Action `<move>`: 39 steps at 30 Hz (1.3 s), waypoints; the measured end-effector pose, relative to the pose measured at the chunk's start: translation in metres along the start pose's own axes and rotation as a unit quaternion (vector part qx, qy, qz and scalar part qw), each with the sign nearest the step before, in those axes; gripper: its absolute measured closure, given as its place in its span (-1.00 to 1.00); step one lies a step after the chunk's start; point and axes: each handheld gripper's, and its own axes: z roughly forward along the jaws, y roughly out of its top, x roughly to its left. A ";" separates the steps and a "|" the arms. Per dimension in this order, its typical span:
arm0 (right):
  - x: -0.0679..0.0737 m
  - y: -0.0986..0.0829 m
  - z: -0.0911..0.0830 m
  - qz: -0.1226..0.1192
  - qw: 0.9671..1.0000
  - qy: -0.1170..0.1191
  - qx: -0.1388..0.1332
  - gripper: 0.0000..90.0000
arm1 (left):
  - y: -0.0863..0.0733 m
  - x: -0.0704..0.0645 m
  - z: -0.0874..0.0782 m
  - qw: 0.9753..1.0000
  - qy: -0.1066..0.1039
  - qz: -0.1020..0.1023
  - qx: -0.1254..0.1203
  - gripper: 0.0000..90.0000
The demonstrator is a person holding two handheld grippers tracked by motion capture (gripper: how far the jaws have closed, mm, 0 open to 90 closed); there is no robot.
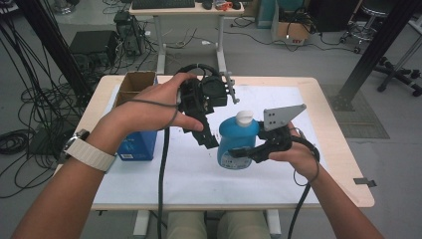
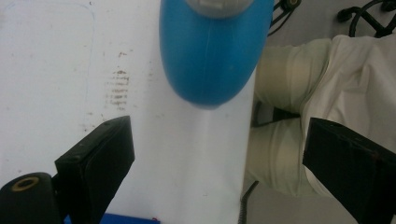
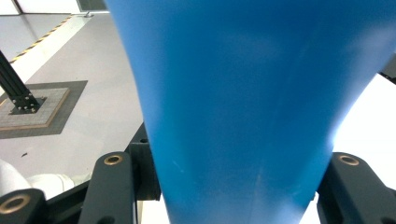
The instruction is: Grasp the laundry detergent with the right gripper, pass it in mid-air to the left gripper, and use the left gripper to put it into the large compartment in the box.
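Note:
A blue bottle [image 1: 234, 137] with a white cap [image 1: 244, 117] is held upright just above the white mat [image 1: 199, 174], near the middle of the table. My right gripper [image 1: 247, 151] is shut on its lower body from the right; in the right gripper view the blue bottle [image 3: 247, 107] sits between both jaws. My left gripper [image 1: 204, 132] hovers just left of the bottle, jaws wide open and pointing down, holding nothing. Seen from the left gripper [image 2: 219, 154], the bottle [image 2: 212, 56] lies ahead of the open jaws, beyond their tips.
An open cardboard box [image 1: 134, 83] with a blue carton [image 1: 138, 144] in front of it stands at the table's left side. The wooden table [image 1: 343, 164] ends close on the right and front. The person's legs [image 2: 327, 84] are below the front edge.

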 end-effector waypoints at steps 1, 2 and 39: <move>0.000 0.000 0.001 0.000 1.000 0.002 0.001 -0.03 | 0.001 0.000 0.000 1.000 0.000 0.001 -0.001 -0.79; 0.001 0.000 0.003 0.000 1.000 0.002 0.002 -0.03 | 0.001 -0.001 0.000 1.000 0.000 0.001 0.000 -0.80; 0.005 0.002 0.035 -0.003 0.999 0.031 0.024 -0.03 | 0.015 0.002 0.013 1.000 -0.009 0.006 0.007 -0.80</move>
